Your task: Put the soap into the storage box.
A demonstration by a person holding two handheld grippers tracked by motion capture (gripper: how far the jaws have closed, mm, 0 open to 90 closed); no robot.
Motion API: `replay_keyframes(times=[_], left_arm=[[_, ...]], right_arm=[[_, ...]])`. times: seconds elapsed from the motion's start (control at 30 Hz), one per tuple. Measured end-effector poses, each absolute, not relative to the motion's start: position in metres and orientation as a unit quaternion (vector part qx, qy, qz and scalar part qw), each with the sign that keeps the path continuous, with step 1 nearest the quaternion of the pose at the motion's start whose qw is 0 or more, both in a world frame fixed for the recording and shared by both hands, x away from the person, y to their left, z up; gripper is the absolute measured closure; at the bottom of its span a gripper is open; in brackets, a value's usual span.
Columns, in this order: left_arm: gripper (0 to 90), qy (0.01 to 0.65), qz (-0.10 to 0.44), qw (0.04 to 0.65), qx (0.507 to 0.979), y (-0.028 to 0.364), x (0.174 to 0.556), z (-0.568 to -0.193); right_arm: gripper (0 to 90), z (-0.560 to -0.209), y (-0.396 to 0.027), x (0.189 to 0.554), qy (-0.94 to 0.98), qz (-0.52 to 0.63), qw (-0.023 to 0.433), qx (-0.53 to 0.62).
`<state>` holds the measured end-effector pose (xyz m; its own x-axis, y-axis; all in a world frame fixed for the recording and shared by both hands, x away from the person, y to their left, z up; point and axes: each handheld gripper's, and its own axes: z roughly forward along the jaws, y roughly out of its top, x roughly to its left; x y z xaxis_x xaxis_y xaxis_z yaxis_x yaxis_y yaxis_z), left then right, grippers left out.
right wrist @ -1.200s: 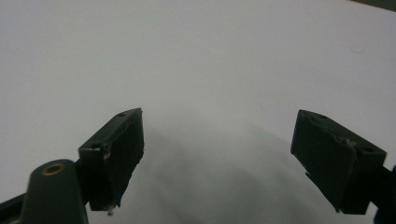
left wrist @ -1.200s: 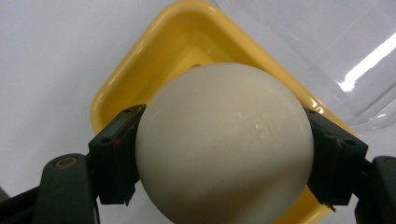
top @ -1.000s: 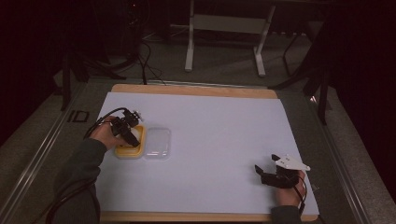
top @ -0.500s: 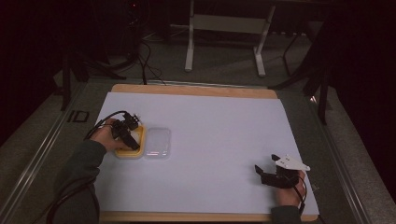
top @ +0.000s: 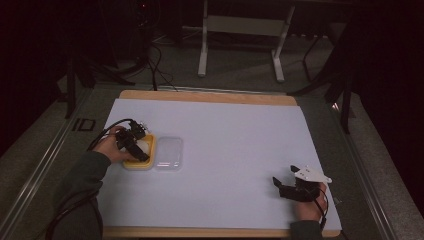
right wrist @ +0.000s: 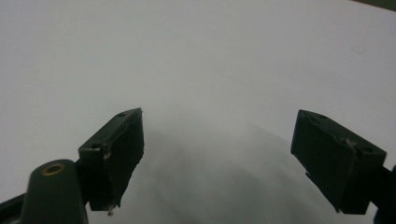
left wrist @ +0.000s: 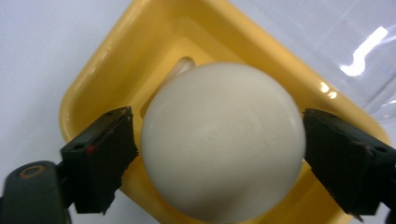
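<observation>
A round cream-white bar of soap point(left wrist: 222, 144) lies in a yellow dish point(left wrist: 107, 60) at the table's left. My left gripper point(left wrist: 217, 128) points down over the dish point(top: 140, 164), one jaw on each side of the soap. Its jaws have just been opening, and the pads stand at the soap's edges without pressing on it. In the high view the left gripper point(top: 134, 145) covers most of the dish. My right gripper point(top: 282, 187) rests near the front right of the white table cover, and its jaws point(right wrist: 219, 140) are open with only bare cover between them.
A clear plastic lid point(top: 169, 152) lies flat, touching the dish's right side. The white cover point(top: 235, 135) spans the wooden table. Beyond the far edge stand a metal stand's legs point(top: 240, 45) and floor cables.
</observation>
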<state>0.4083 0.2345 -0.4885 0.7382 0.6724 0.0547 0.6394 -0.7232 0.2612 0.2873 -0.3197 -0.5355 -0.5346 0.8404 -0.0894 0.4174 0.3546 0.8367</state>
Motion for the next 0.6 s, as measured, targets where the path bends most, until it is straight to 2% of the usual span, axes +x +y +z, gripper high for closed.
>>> replay_keyframes(times=[0.27, 0.6], left_arm=[[8.9, 0.353, 0.087, 0.155, 0.919, 0.241, 0.399, -0.468], [20.7, 0.326, 0.108, 0.198, 0.918, 0.239, 0.372, -0.453]], right_arm=[[17.2, -0.536, -0.320, 0.287, 0.779, 0.400, 0.265, 0.403], [17.2, -0.536, -0.320, 0.287, 0.778, 0.401, 0.266, 0.403]])
